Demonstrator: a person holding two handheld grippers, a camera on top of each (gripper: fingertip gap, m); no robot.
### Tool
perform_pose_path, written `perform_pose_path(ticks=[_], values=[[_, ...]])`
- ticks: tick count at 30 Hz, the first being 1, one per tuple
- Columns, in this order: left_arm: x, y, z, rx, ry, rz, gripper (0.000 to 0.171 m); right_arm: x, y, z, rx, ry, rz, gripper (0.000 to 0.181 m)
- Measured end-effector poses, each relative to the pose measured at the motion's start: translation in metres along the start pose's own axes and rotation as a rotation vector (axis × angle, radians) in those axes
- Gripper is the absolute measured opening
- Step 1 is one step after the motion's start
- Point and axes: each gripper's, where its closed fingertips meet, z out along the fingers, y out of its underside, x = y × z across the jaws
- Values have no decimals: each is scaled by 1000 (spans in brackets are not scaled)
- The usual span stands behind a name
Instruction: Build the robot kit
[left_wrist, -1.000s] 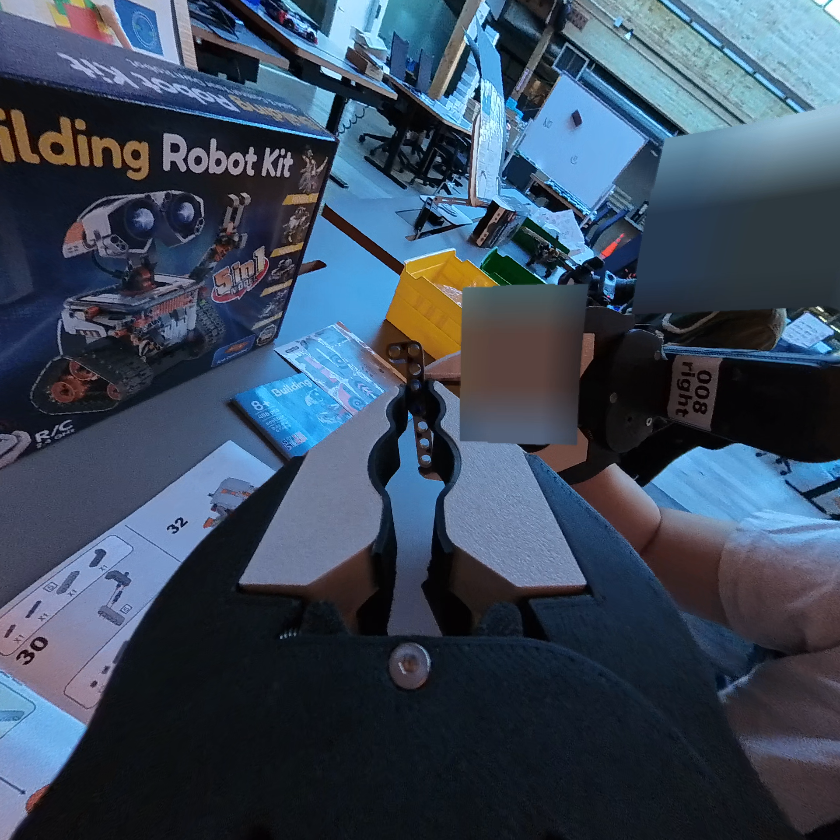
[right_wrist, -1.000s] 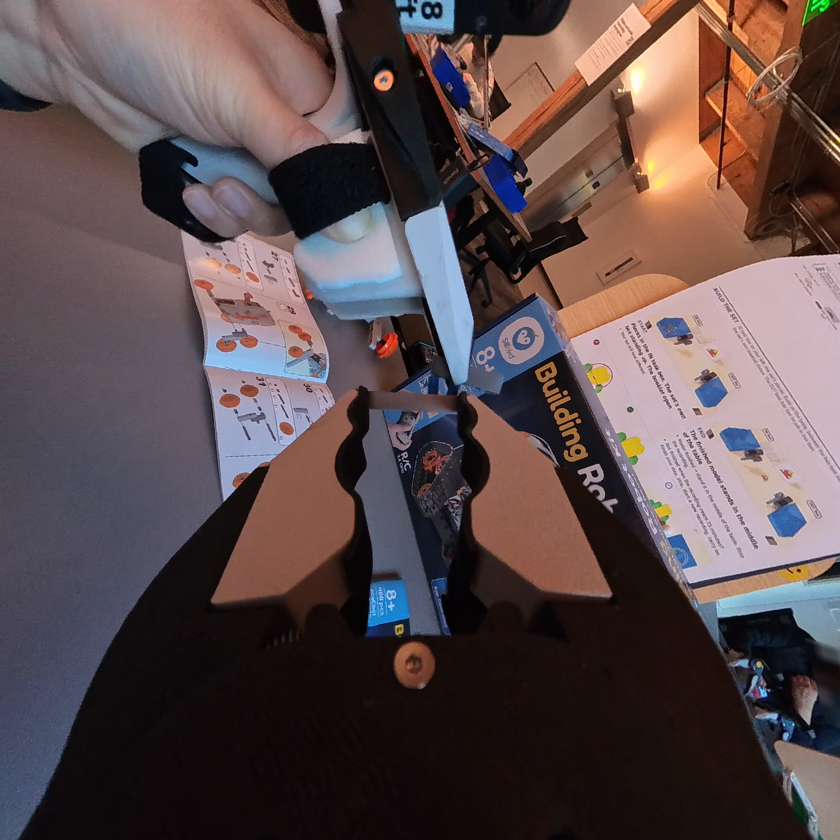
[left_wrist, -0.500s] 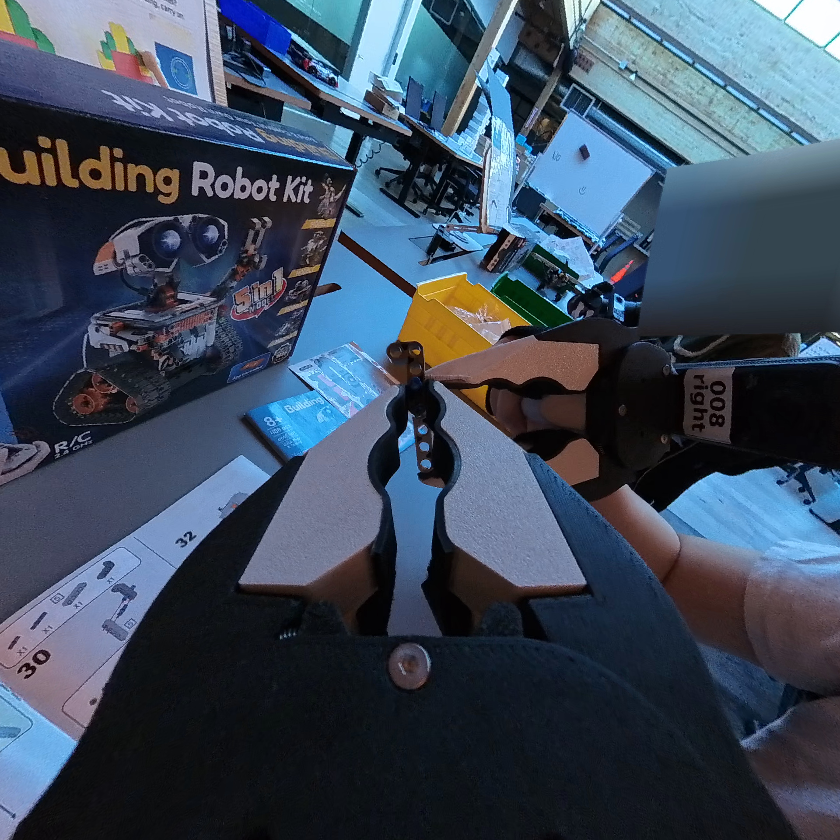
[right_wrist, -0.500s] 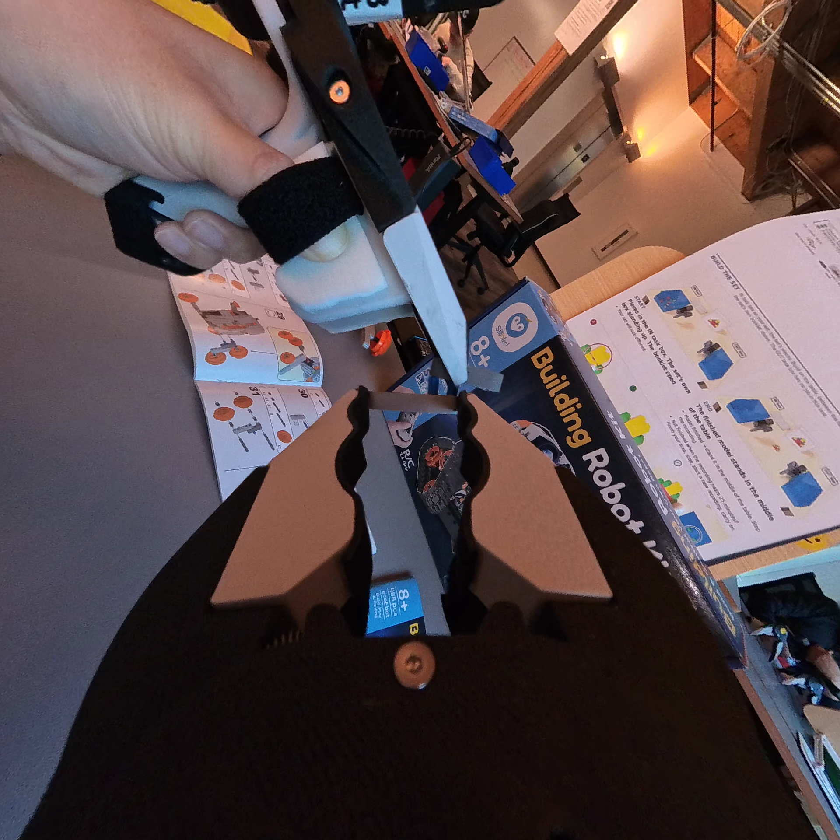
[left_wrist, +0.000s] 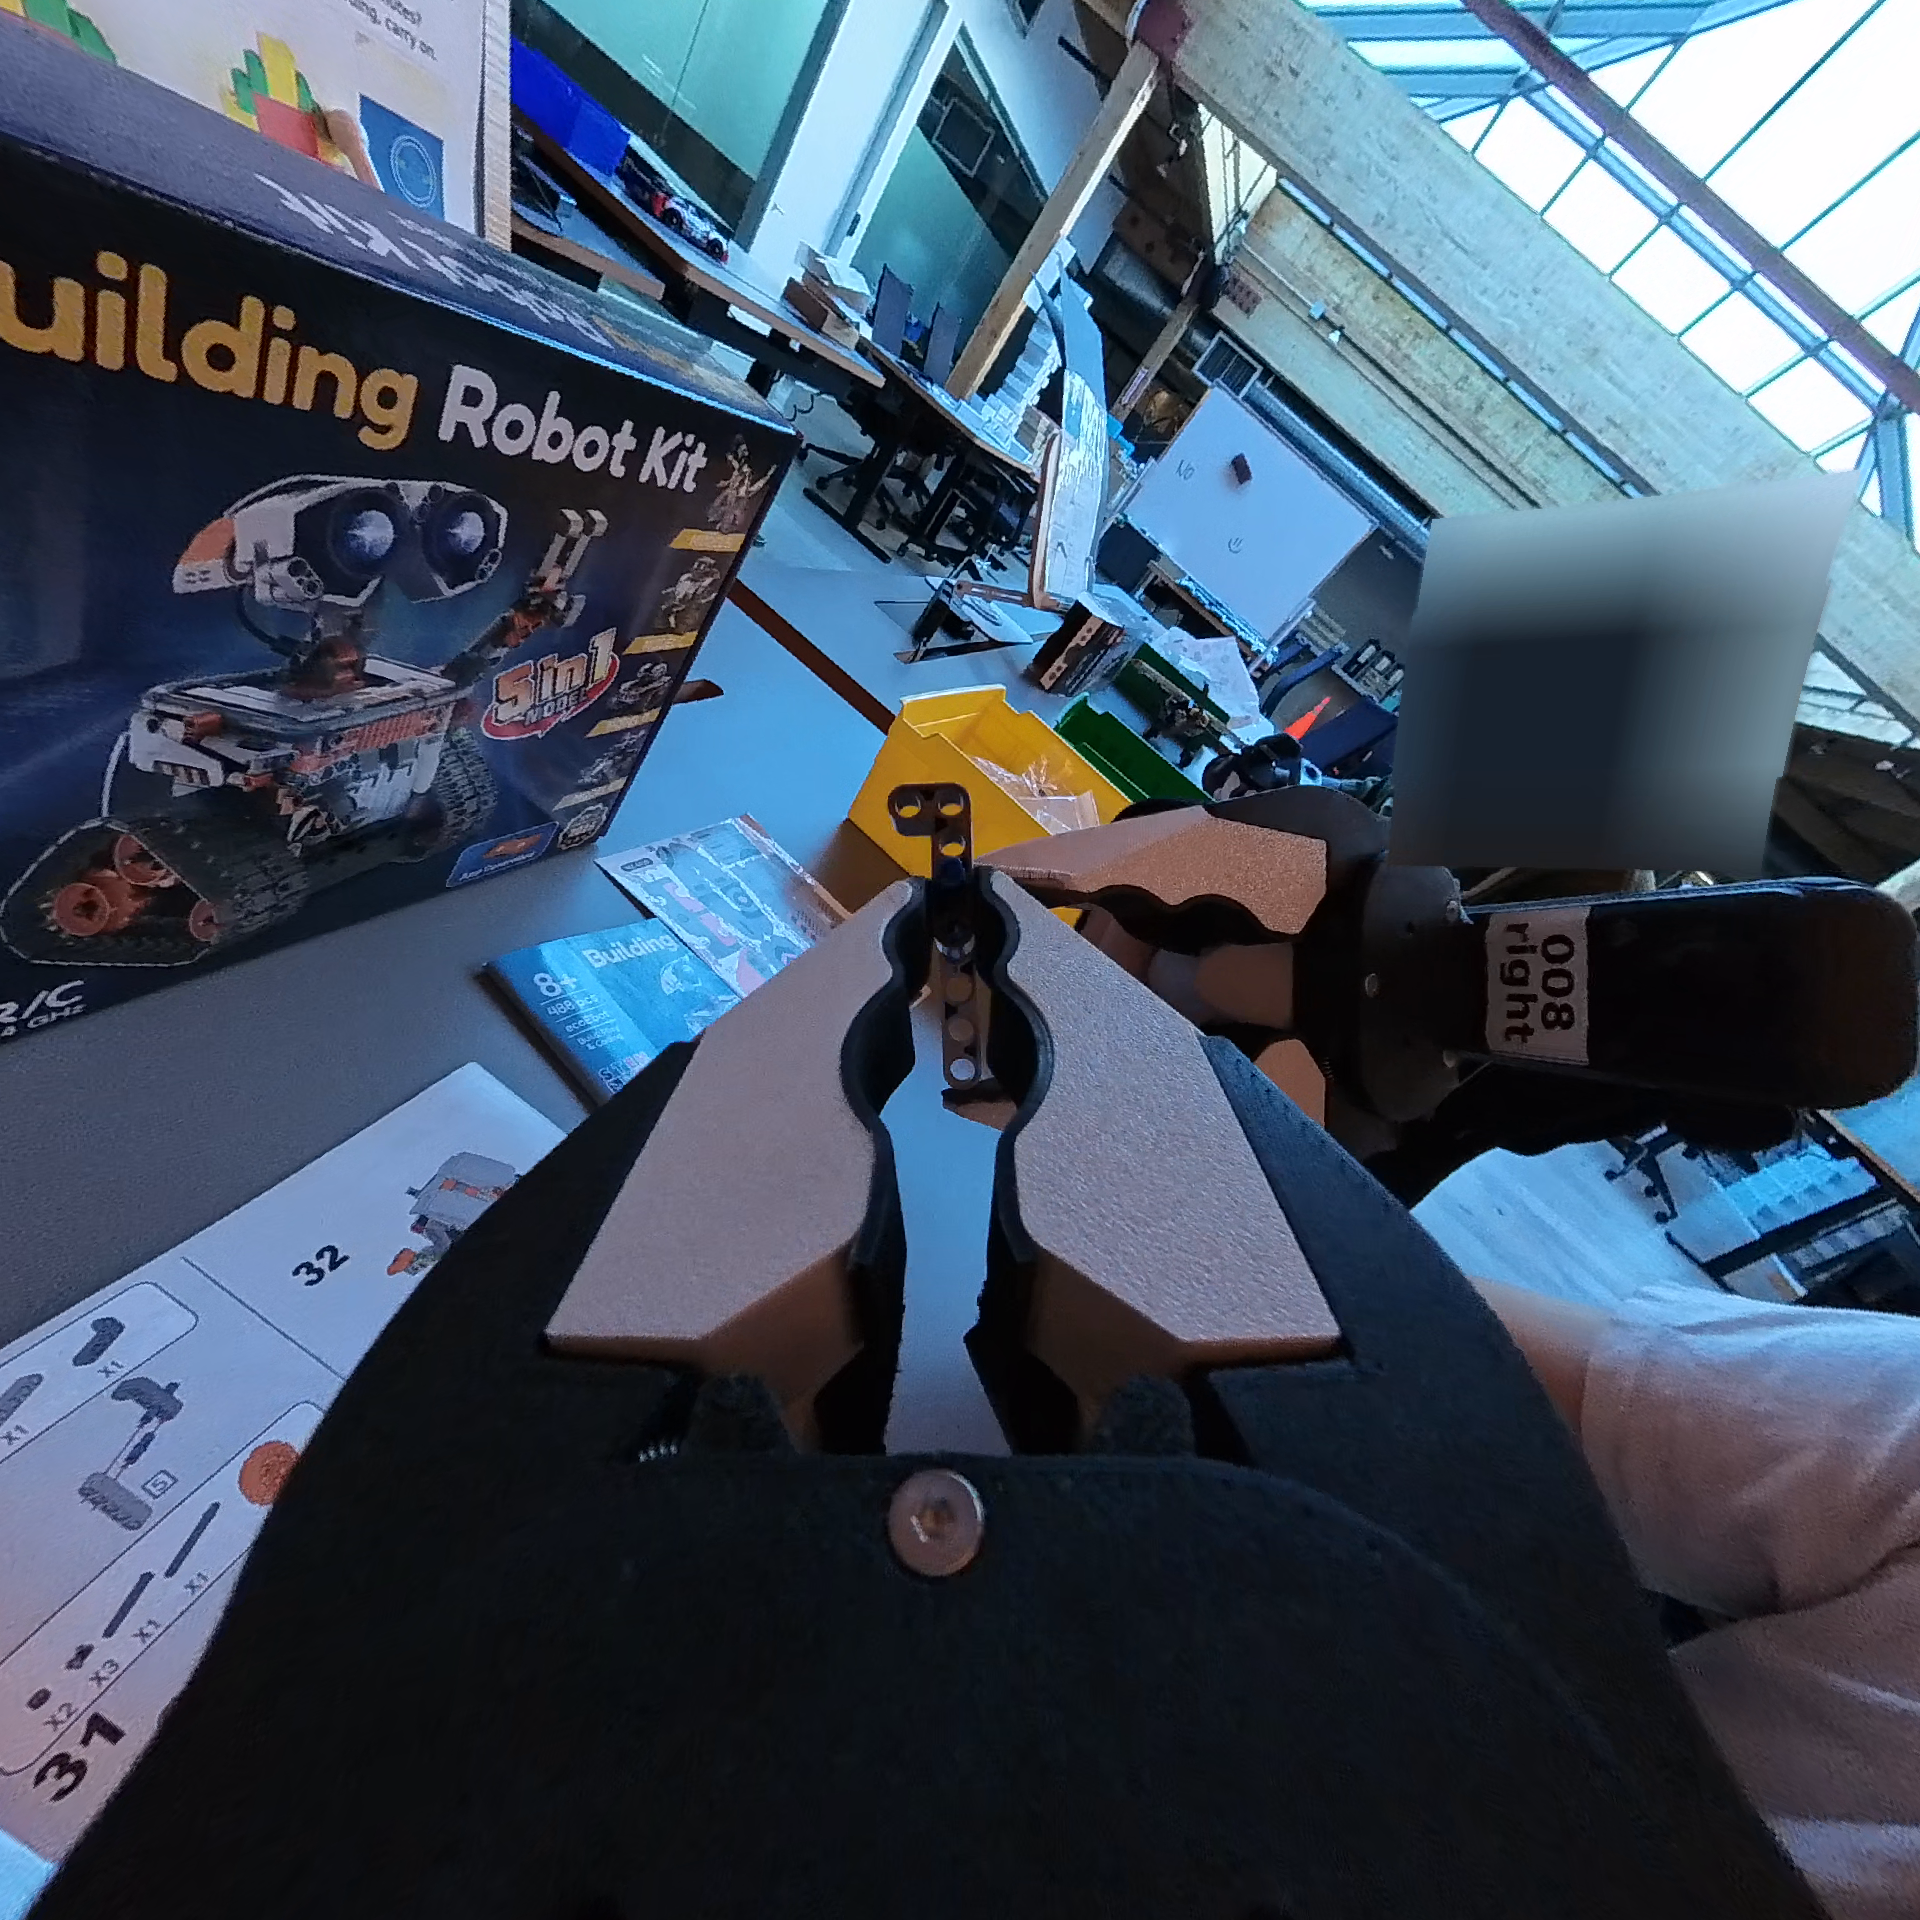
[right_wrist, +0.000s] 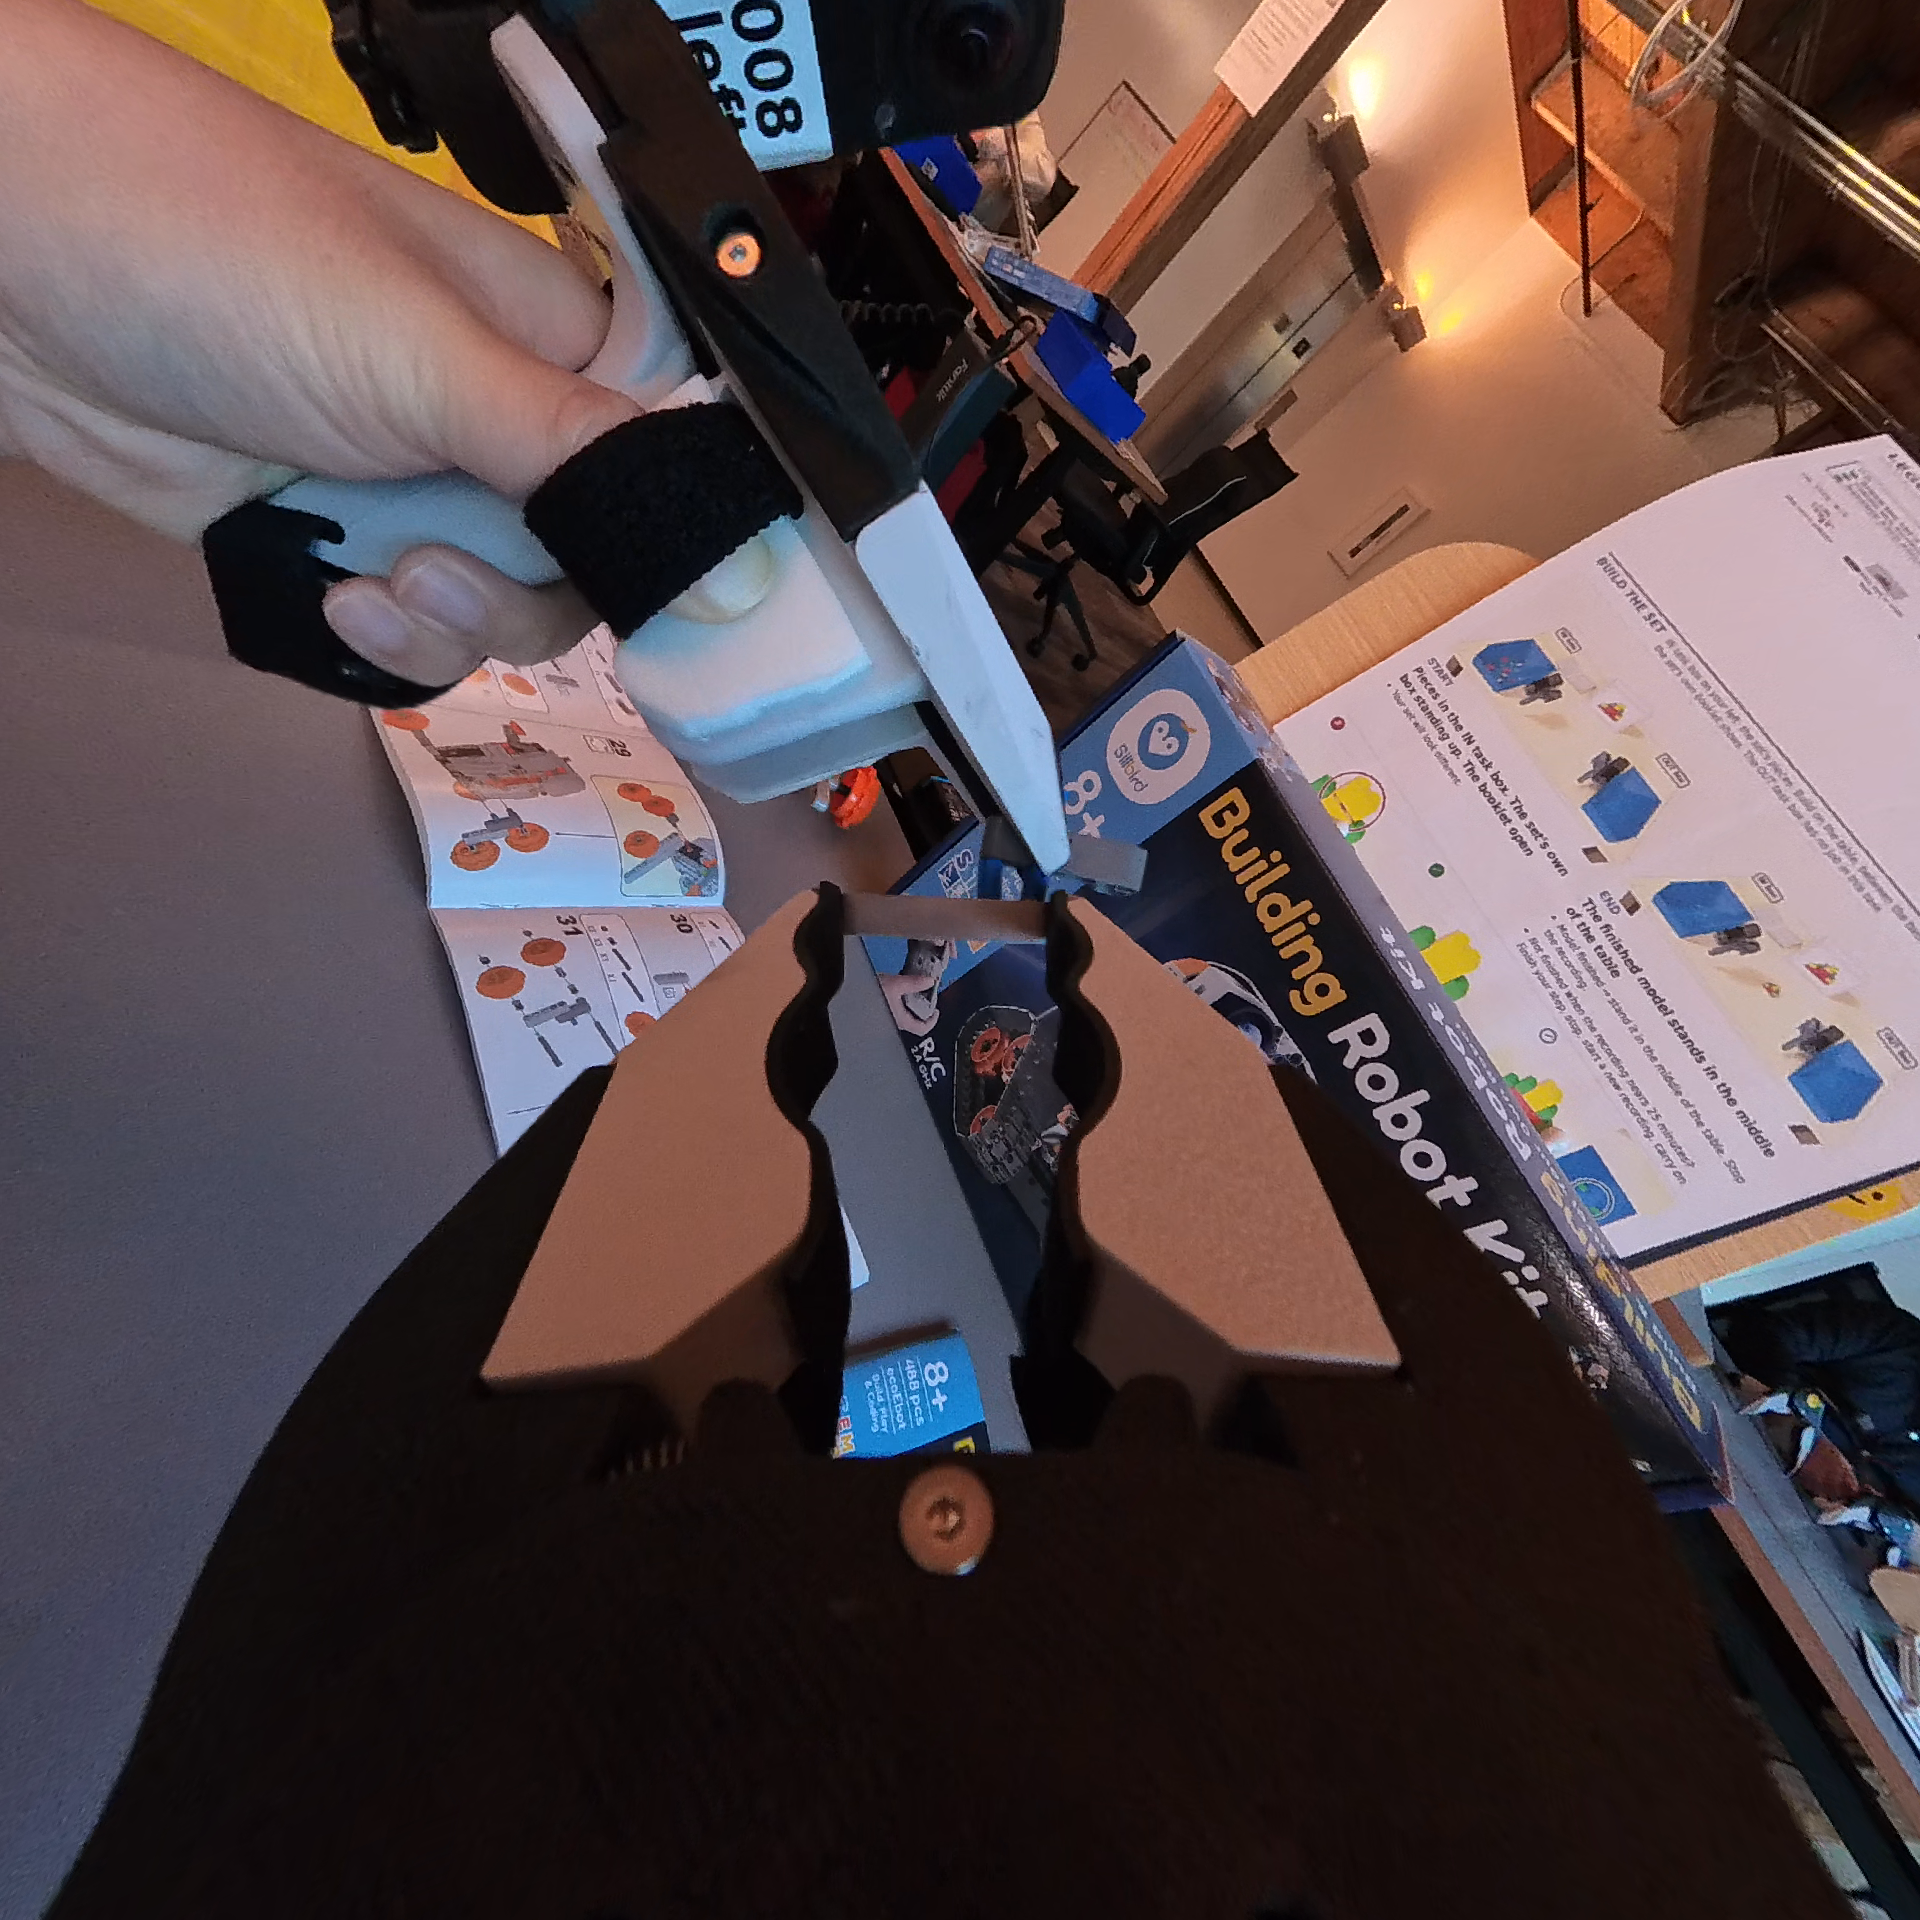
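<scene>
My left gripper (left_wrist: 951, 906) is shut on a dark perforated beam (left_wrist: 954, 997) with an angled top end, held upright above the grey table (left_wrist: 790, 727). A small blue pin (left_wrist: 951, 868) sits in the beam just above my fingertips. My right gripper (right_wrist: 940, 916) is shut on a thin grey rod (right_wrist: 935, 918) that spans its two fingertips. In the left wrist view its upper finger (left_wrist: 1195, 868) comes in from the right, with the tip right beside the beam. In the right wrist view the left gripper's white finger (right_wrist: 966, 665) ends just above the rod, with the grey beam end (right_wrist: 1107, 862) at its tip.
A dark blue robot kit box (left_wrist: 343, 582) stands at the left. An open instruction booklet (left_wrist: 156, 1403) and a small blue booklet (left_wrist: 613, 987) lie on the table. A yellow bin (left_wrist: 935, 748) and a green bin (left_wrist: 1112, 732) sit behind. A printed sheet (right_wrist: 1621, 862) leans behind the box. My left and right fingertips are right by each other.
The right gripper has closed in on the beam from the right, so its tip is now beside it. Both grippers keep their hold. The left view has tilted slightly upward.
</scene>
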Motion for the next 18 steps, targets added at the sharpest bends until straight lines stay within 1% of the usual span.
perform_pose_path(ticks=[8, 18], values=[[-4, -3, 0, 36, 9, -25, 5, 2, 0, 4, -4, 21, 52, 37], [-3, -4, 0, 48, 51, -56, 4, 2, 1, 3, -15, 16, 34, 38]])
